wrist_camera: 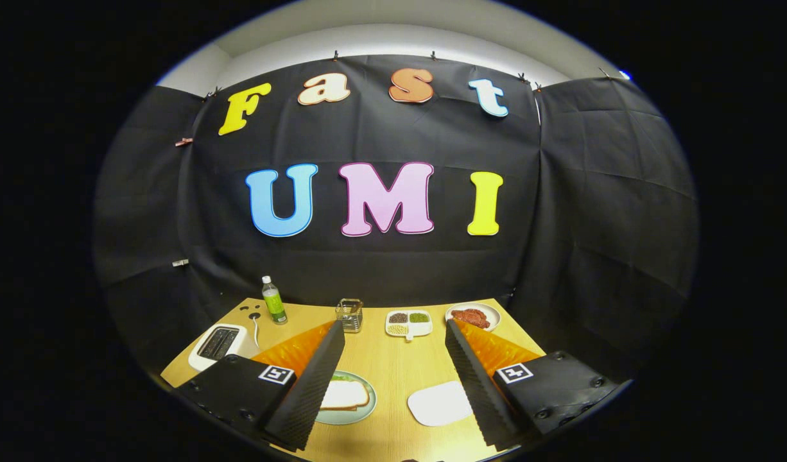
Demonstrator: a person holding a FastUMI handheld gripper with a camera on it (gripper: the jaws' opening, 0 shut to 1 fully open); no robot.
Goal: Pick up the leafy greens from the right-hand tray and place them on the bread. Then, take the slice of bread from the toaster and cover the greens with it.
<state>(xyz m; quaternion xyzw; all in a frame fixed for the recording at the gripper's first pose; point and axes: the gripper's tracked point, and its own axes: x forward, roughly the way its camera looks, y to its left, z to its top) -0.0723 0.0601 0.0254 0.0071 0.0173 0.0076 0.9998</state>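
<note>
Your gripper (393, 378) released, fingers wide above desk (393, 359). Between them: bread (345, 393) on plate (361, 410), white tray (440, 404). Toaster (219, 343) beyond left finger.

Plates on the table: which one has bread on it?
The green plate beside the claw's left finger holds the bread slice. The white tray looks bare; the far round plate holds reddish food.

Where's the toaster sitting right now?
In the gripper view, the white toaster sits on the wooden table, beyond the open hand-held gripper, near the green bottle.
</note>
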